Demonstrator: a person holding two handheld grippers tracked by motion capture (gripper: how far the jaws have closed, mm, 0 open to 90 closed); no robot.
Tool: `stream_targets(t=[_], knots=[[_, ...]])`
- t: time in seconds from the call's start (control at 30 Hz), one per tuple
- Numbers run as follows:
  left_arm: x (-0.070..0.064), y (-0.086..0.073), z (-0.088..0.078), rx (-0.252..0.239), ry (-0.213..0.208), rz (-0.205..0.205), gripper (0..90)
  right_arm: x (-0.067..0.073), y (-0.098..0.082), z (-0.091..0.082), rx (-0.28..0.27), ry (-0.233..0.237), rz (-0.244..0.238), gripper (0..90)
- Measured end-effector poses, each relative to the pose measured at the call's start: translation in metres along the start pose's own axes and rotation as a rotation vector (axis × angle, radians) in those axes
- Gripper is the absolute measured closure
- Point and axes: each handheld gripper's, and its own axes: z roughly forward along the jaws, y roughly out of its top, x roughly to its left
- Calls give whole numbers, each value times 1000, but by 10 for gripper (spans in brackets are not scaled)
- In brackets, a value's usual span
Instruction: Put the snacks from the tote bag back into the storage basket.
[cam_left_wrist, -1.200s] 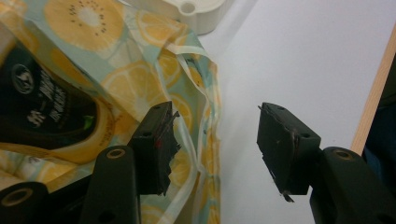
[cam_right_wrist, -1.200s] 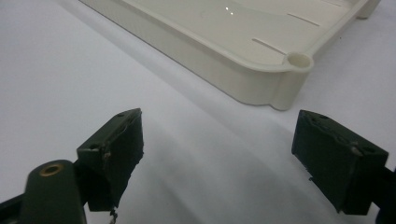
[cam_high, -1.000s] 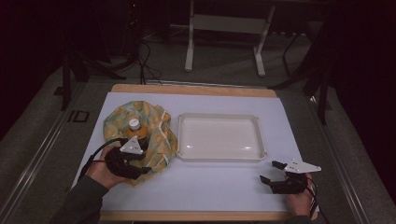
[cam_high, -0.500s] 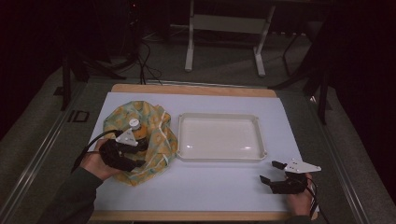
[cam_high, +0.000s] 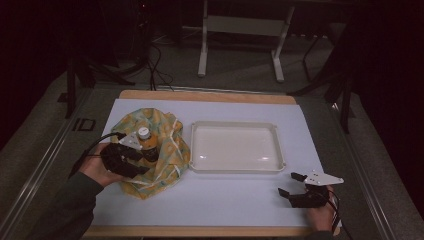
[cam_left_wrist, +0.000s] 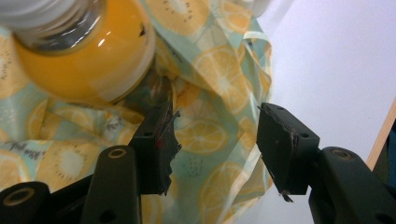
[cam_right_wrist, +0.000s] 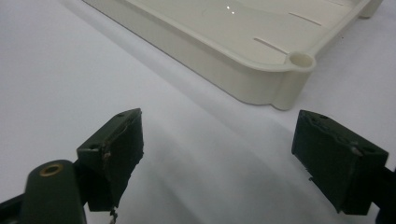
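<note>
**Three cameras: one overhead, two riding the jaws**

The high view looks forward and down from the person's side, taking in the whole table (cam_high: 240, 200). The left gripper view sits very close over the fruit-print cloth (cam_left_wrist: 210, 135), facing the orange bottle (cam_left_wrist: 88, 60) at its 11 o'clock; both appear at 9 o'clock in the high view. The right gripper view skims low over the table, facing the white tray (cam_right_wrist: 261, 79) at 12 o'clock, which lies centrally in the high view.
</note>
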Motion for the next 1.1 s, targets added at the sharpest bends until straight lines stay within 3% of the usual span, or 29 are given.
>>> stream_targets(t=[0.53, 1.1], knots=[[23, 3, -16, 9, 39, -41, 470, 0, 0, 0, -2, 1, -3, 162], [40, 12, -28, 29, 63, -36, 473, 0, 0, 0, -4, 4, -4, 162]])
